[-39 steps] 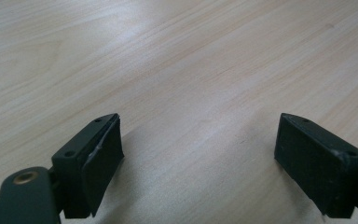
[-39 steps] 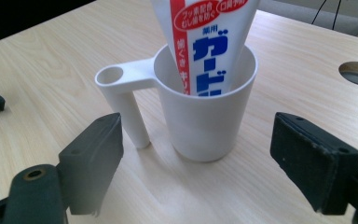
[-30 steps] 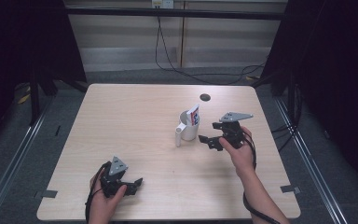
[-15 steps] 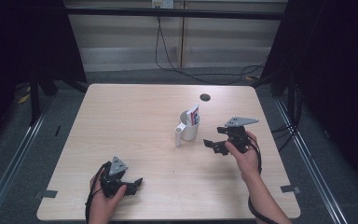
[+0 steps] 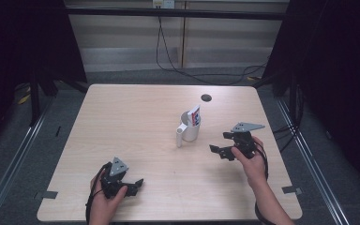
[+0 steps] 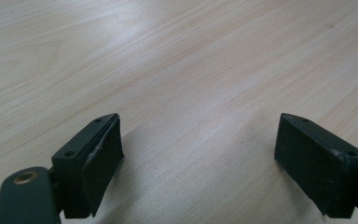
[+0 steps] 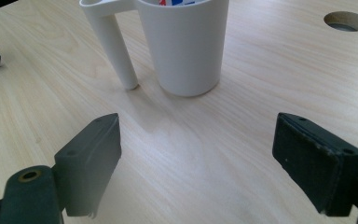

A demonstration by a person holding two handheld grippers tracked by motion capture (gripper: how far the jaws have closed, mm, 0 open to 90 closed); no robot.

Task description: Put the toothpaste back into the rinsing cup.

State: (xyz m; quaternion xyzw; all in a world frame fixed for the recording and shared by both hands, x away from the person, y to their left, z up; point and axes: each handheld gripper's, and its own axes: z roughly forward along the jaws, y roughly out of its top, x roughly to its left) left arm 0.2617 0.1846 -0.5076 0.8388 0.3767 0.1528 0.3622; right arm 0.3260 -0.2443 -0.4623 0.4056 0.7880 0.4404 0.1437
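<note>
A white plastic mug with a straight side handle [image 5: 188,130] stands upright on the pale wood-grain bench [image 5: 122,122], right of the bench centre and nearer the far edge than the near edge. A red, white and blue packet [image 5: 195,115] sticks up out of the mug. A round dark hole [image 5: 206,98] sits in the bench top close to the far edge, beyond the mug.

The right gripper [image 5: 224,145] is held near the right edge, just beside the mug but apart from it. Its jaws are spread wide with nothing between them; in the right gripper view they point at the mug's base and handle [image 7: 116,46].

The left gripper [image 5: 130,185] rests near the near-left corner, well apart from the mug. Its jaws are likewise spread wide over bare bench.
</note>
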